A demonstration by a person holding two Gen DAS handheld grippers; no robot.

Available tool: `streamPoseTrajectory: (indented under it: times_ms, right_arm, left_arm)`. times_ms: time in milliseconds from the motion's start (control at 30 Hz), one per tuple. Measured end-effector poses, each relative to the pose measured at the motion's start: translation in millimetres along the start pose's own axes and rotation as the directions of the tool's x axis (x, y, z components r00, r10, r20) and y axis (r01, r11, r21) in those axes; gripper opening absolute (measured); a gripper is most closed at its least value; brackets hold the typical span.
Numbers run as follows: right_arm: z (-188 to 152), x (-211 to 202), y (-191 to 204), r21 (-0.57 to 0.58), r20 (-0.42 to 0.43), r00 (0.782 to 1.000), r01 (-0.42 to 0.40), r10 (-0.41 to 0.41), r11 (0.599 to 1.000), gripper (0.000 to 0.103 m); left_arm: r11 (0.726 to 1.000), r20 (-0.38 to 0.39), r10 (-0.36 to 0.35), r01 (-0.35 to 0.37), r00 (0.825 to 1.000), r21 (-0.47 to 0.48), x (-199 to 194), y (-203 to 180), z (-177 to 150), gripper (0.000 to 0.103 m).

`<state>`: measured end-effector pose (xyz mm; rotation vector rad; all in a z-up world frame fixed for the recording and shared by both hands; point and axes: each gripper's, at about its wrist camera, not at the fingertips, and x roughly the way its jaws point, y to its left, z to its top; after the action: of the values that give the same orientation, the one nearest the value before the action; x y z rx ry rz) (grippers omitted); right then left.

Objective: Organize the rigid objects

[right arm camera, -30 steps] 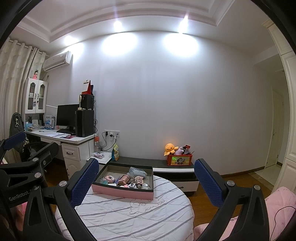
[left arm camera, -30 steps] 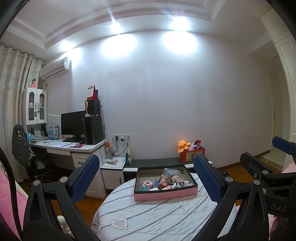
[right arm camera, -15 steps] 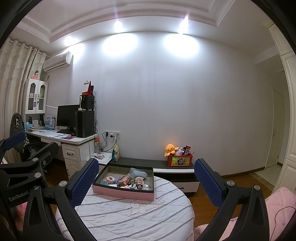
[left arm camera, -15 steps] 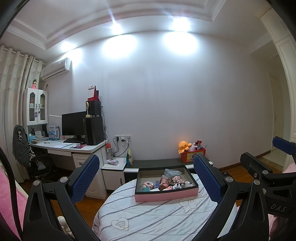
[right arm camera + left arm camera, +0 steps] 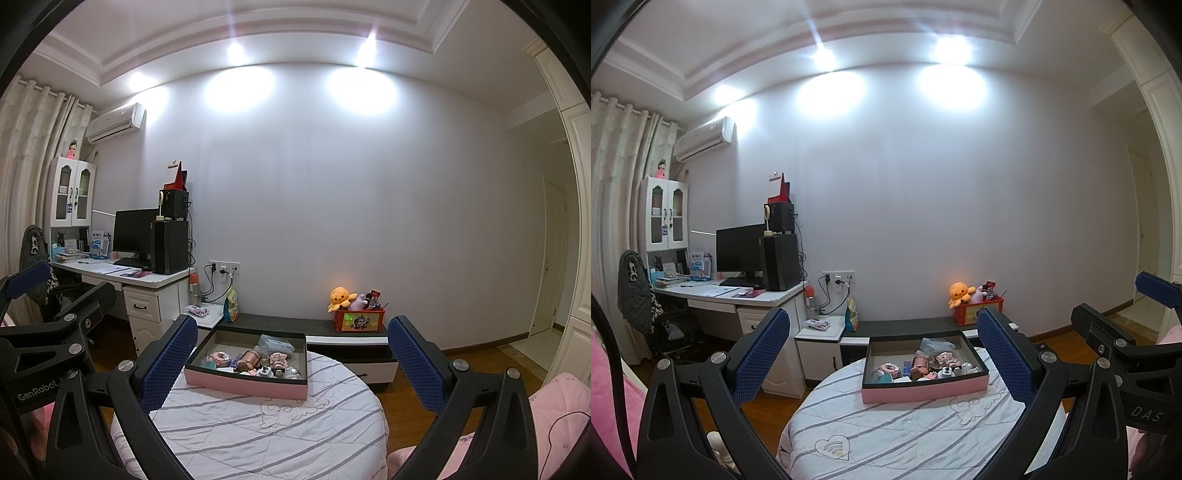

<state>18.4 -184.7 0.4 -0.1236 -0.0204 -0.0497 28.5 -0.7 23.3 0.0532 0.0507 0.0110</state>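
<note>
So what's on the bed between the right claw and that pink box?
Nothing: only bare striped quilt lies between the open right claw and the box, as the right wrist view shows.

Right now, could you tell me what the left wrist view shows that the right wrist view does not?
Only the left wrist view shows the right gripper from the side, at its right edge, and the heart patch on the quilt. Only the right wrist view shows the left gripper from the side, at its left edge, and the picture on the red toy box. Both show the pink tray of small items, the desk and the orange plush.
</note>
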Motion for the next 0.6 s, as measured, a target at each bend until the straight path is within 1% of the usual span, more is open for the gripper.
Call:
streamPoseTrajectory:
  times_ms: [600]
  right_arm:
    - [1.8, -0.4, 1.1, 0.002, 0.003, 1.000, 0.000, 0.000, 1.000, 0.103]
  left_arm:
    - [1.000, 0.003, 0.003, -0.003, 1.000, 0.002, -1.0, -0.6, 3.2, 0.103]
